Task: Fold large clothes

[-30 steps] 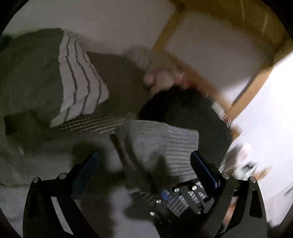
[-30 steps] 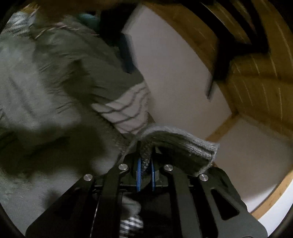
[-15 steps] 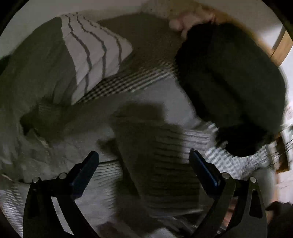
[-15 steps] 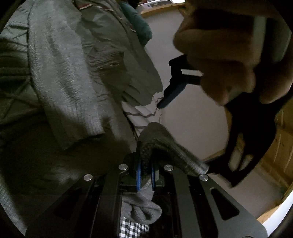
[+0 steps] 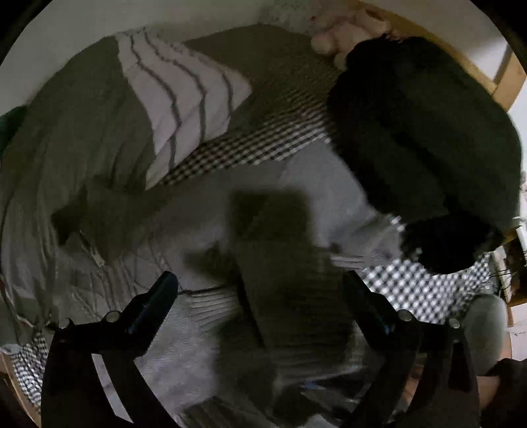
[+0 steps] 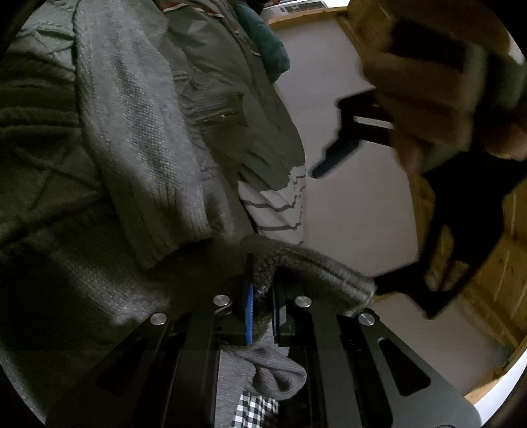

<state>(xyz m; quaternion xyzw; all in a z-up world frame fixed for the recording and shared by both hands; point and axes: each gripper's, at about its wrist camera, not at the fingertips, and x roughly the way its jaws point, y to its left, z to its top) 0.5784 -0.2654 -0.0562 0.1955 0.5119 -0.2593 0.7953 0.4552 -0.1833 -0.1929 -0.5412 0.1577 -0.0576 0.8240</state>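
A large grey knit sweater [image 5: 296,204] lies spread on a checked bed cover [image 5: 270,131]. My left gripper [image 5: 260,289] is open and empty, hovering above the sweater's ribbed edge. My right gripper [image 6: 263,296] is shut on a fold of the grey sweater [image 6: 138,154], whose sleeve and body hang to the left in the right wrist view. The left gripper [image 6: 336,154] and the hand holding it show at the upper right of that view.
A striped pillow [image 5: 184,95] and an olive duvet [image 5: 66,138] lie at the left. A black garment heap [image 5: 421,131] sits at the right, a soft toy [image 5: 342,29] behind it. A wooden bed frame [image 6: 487,270] borders the white wall [image 6: 349,214].
My left gripper has swung down over the bed and stays open. My right gripper has kept its hold and lifted the sweater so more of it hangs in view.
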